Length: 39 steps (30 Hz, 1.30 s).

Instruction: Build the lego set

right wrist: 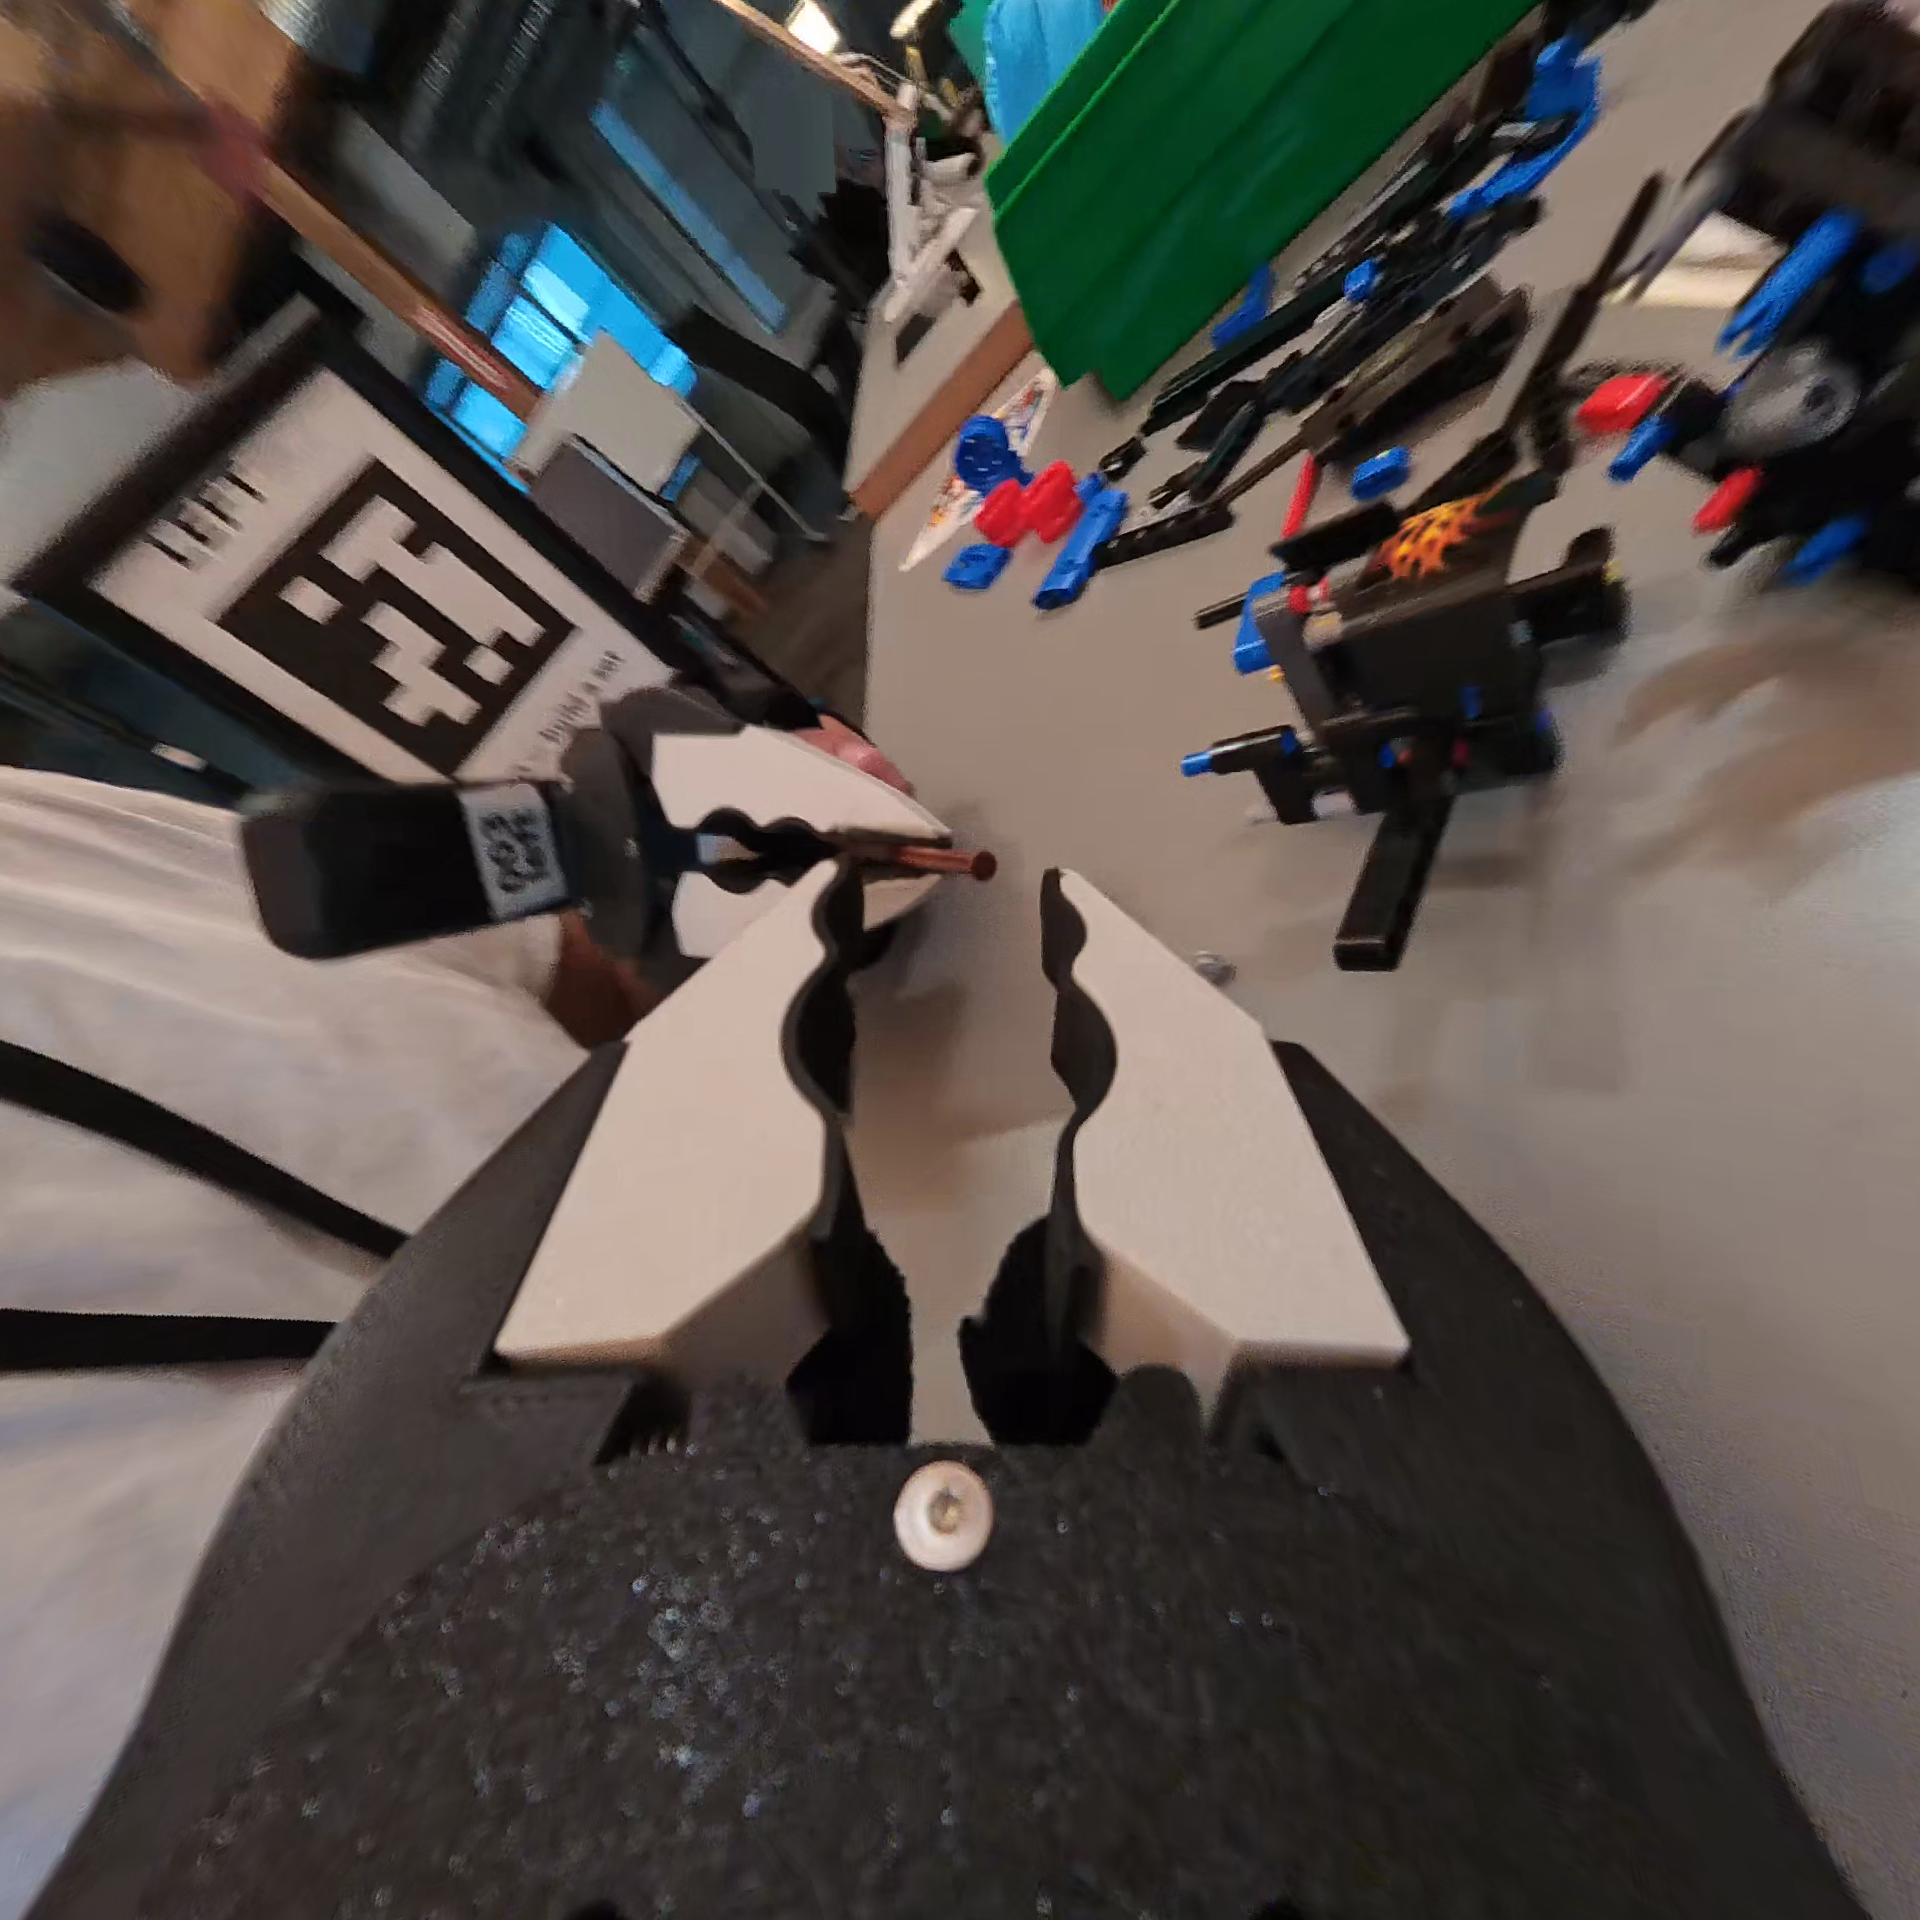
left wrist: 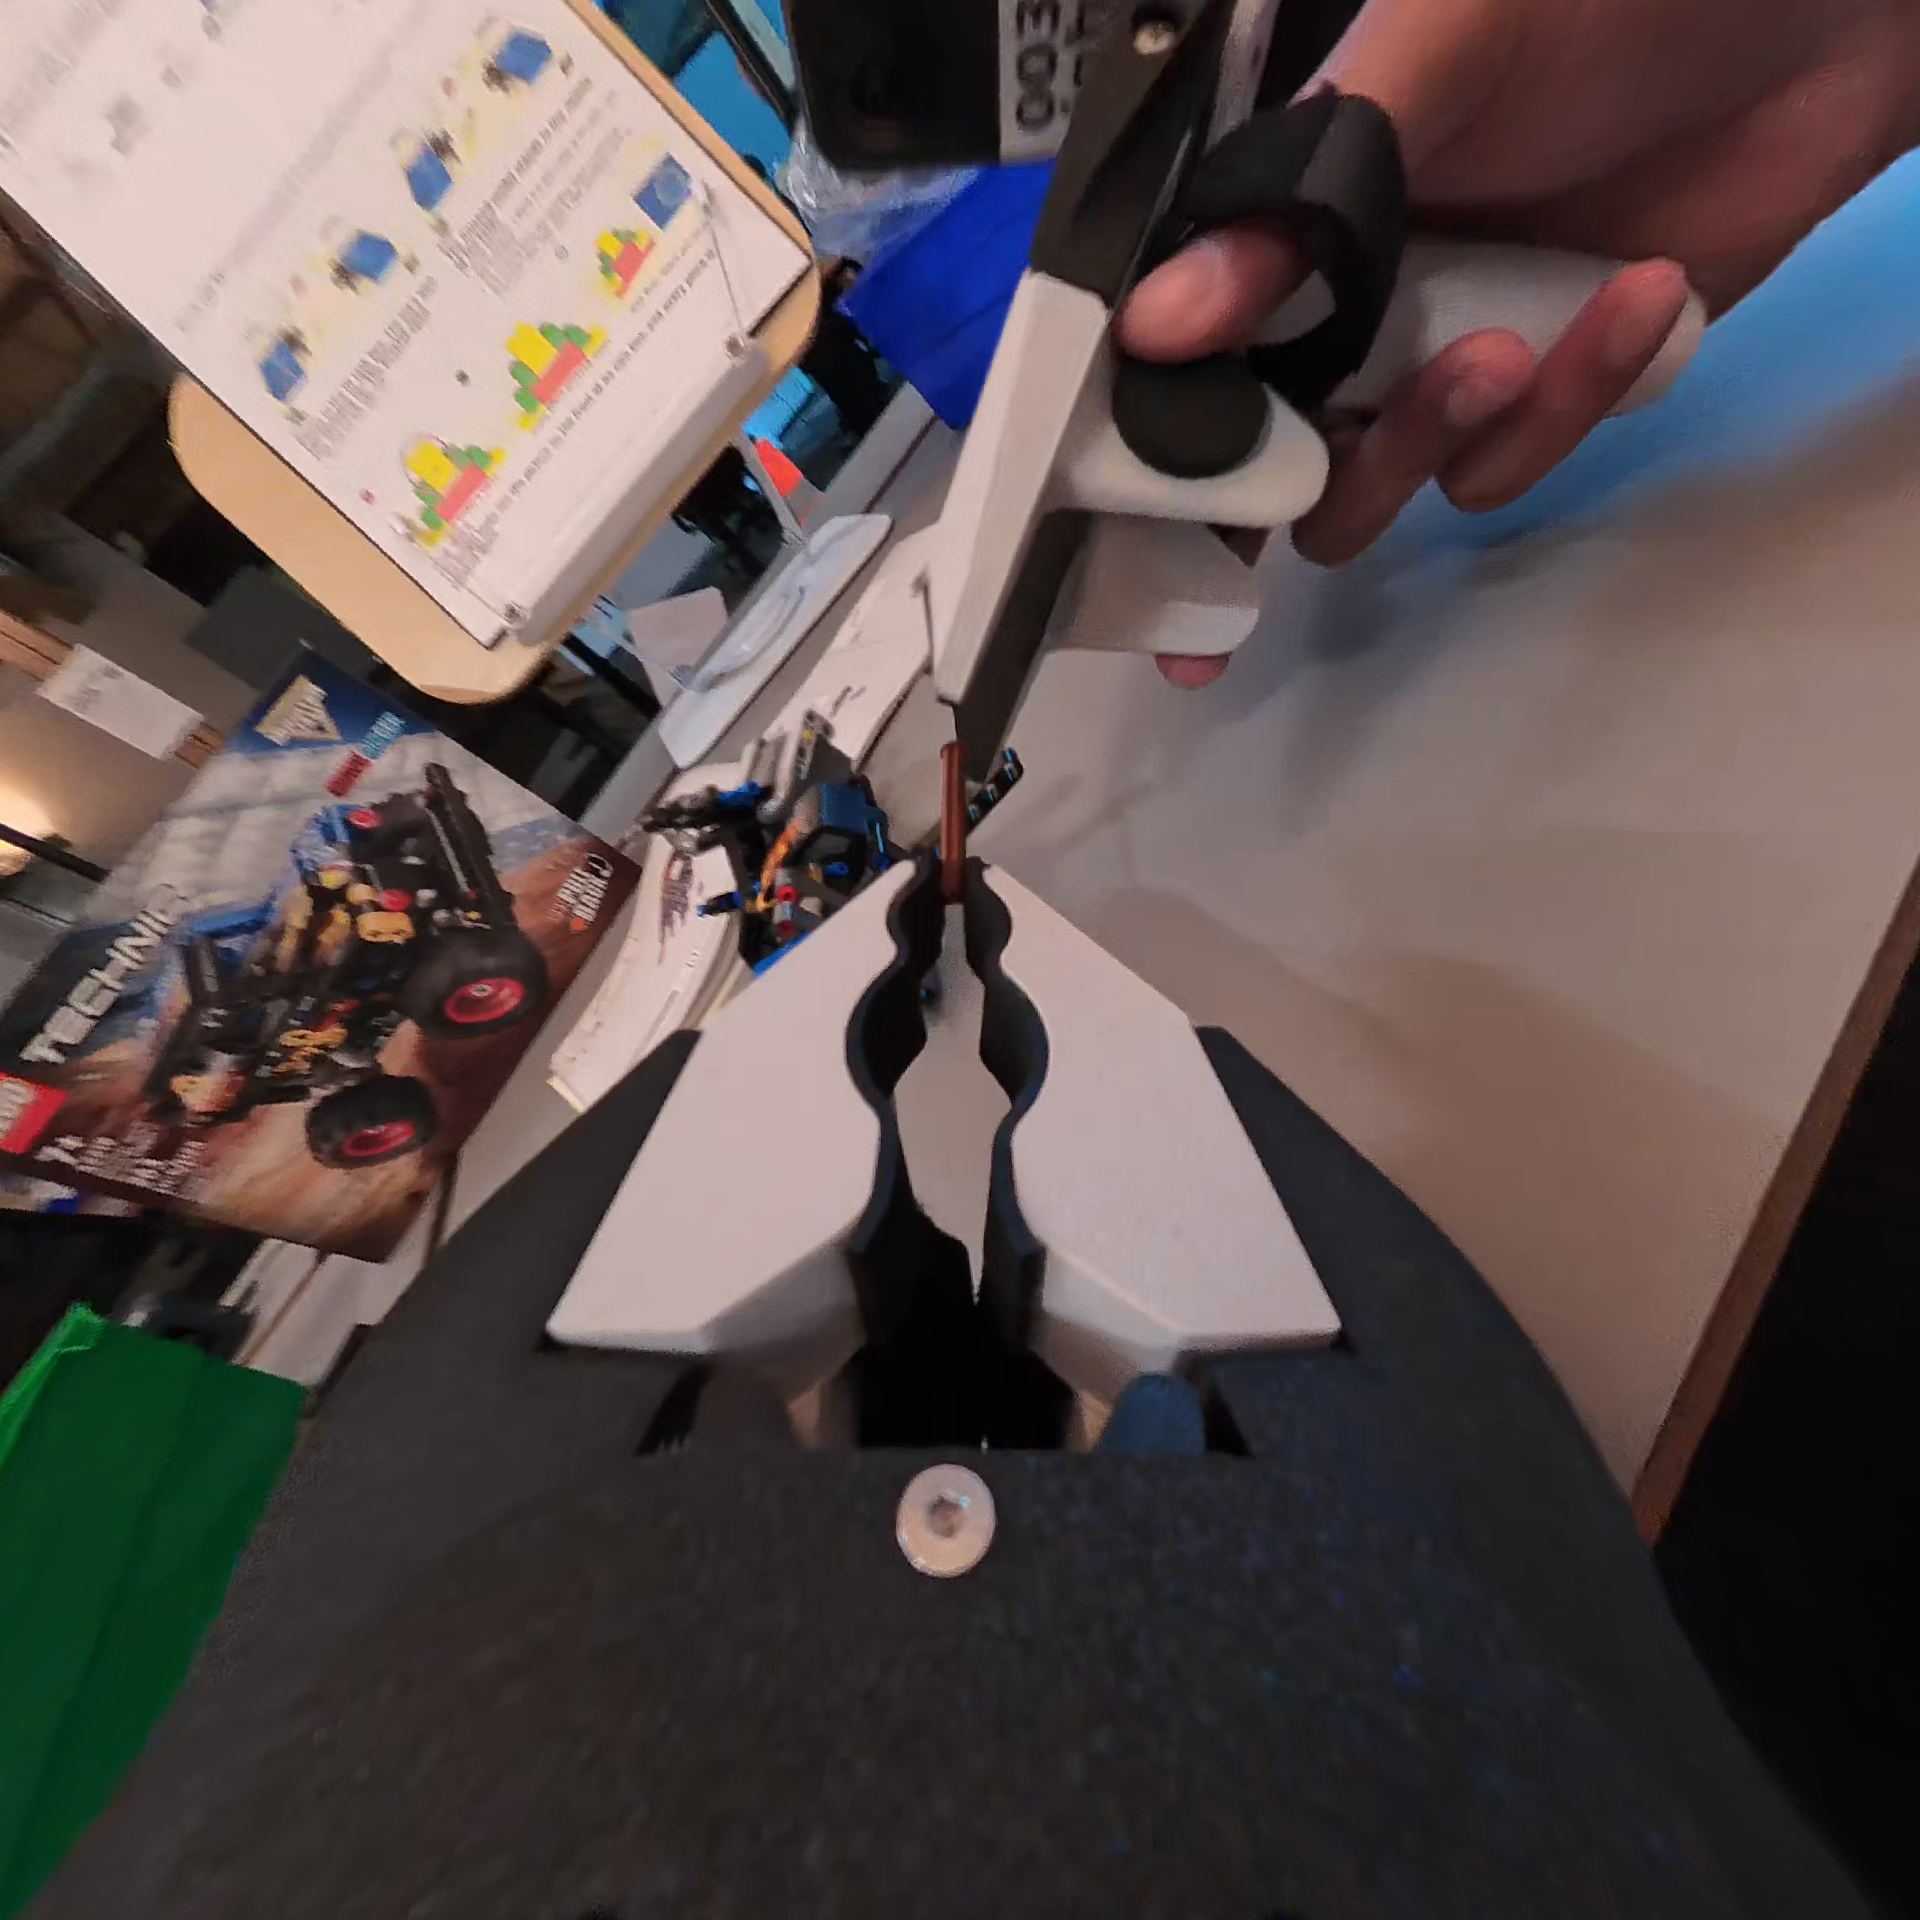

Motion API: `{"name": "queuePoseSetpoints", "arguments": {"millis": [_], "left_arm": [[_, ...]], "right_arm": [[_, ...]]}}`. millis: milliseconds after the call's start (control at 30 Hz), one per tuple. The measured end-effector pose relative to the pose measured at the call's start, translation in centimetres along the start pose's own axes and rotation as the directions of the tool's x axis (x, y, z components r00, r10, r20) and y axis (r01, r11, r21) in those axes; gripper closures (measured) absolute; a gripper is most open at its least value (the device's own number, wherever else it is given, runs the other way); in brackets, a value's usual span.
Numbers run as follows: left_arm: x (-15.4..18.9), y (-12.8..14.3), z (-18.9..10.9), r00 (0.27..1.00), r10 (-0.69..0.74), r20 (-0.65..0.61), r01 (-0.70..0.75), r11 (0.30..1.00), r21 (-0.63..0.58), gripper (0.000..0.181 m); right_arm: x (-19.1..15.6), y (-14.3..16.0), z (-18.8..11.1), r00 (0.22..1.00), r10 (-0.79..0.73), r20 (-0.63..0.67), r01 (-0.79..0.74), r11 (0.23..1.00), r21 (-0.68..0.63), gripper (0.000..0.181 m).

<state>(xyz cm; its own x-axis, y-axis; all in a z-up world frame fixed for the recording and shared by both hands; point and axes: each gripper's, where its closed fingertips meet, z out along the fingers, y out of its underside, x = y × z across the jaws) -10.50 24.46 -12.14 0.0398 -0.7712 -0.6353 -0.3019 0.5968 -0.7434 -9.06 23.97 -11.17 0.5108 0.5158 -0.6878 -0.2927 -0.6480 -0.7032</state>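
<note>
My left gripper (left wrist: 951, 883) is shut on a thin brown axle rod (left wrist: 952, 816) that sticks out past its tips. In the right wrist view the left gripper (right wrist: 935, 847) comes in from the left, with the rod (right wrist: 935, 862) pointing at the gap between my right fingers. My right gripper (right wrist: 951, 888) is open and empty, just beside the rod's end. In the left wrist view the right gripper (left wrist: 951, 707) hangs tip-down over the rod, held by a hand (left wrist: 1507, 343). A partly built black and blue model (right wrist: 1403, 665) lies on the table to the right; it also shows in the left wrist view (left wrist: 800, 842).
Loose blue, red and black parts (right wrist: 1049, 520) lie scattered on the grey table (right wrist: 1039, 675). A green box (right wrist: 1164, 177) stands beyond them. The set's box (left wrist: 301, 966) and an instruction board (left wrist: 416, 249) sit left. The table edge (left wrist: 1766, 1195) runs at the right. Both grippers' tips are close together, under 4 cm apart.
</note>
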Motion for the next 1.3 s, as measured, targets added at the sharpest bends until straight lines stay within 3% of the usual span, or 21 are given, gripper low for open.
{"name": "queuePoseSetpoints", "arguments": {"millis": [133,400,667,967,1133,1300], "left_arm": [[0.2,-0.7,-0.4,0.997,0.070,0.043,-0.072,0.997,0.030,0.180],[0.1,-0.7,-0.5,0.998,0.055,0.037,-0.056,0.998,0.038,0.180],[0.1,-0.8,-0.5,0.997,0.057,0.041,-0.059,0.997,0.042,0.180],[0.5,-0.5,0.0,0.986,-0.130,-0.103,0.134,0.991,0.030,0.171],[0.0,0.0,0.1,0.937,-0.280,-0.208,0.285,0.958,-0.007,0.171],[-1.6,1.3,1.2,0.866,-0.447,-0.223,0.440,0.894,-0.081,0.171]], "right_arm": [[-1.2,-0.4,0.4,0.982,0.122,0.143,-0.127,0.991,0.031,0.163],[-1.1,0.3,0.5,0.976,0.139,0.169,-0.141,0.990,0.001,0.177],[-1.4,0.0,0.4,0.970,0.141,0.199,-0.147,0.989,0.015,0.178],[-0.7,-0.9,0.2,0.988,0.082,0.133,-0.081,0.997,-0.017,0.179],[3.8,-4.4,-3.5,0.999,0.029,-0.026,-0.031,0.997,-0.067,0.178],[9.0,-5.5,-4.5,0.980,0.183,-0.072,-0.189,0.978,-0.088,0.179]]}}
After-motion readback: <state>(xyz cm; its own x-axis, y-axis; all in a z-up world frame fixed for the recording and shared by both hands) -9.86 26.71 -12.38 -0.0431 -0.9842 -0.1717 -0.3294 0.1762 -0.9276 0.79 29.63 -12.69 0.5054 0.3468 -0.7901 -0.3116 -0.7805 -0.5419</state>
